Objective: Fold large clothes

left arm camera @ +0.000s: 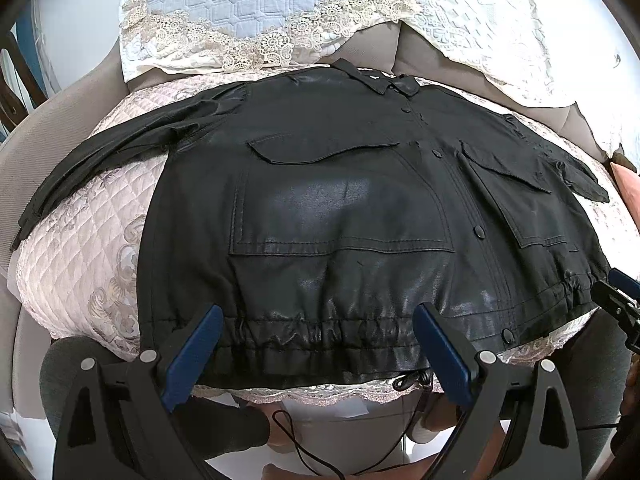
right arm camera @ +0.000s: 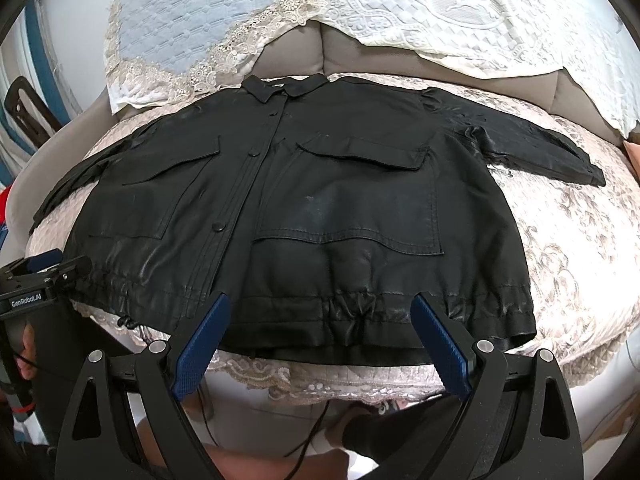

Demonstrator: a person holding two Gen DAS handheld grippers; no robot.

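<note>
A black leather-look jacket (left arm camera: 340, 208) lies flat, front up and buttoned, on a quilted pink sofa cover (left arm camera: 88, 248). Its collar points away from me and its sleeves spread out to both sides. It also shows in the right wrist view (right arm camera: 320, 208). My left gripper (left arm camera: 320, 320) is open and empty, its blue pads over the left half of the gathered hem. My right gripper (right arm camera: 322, 312) is open and empty over the right half of the hem. Each gripper shows at the edge of the other view: the right gripper (left arm camera: 616, 300) and the left gripper (right arm camera: 48, 272).
The grey sofa back (right arm camera: 292, 52) carries a pale blue quilted throw with lace trim (left arm camera: 248, 4) and a white lace throw (right arm camera: 460, 8). The cover's lace edge (right arm camera: 280, 376) hangs over the sofa front. A black cord (left arm camera: 412, 380) dangles from the hem. My legs are below.
</note>
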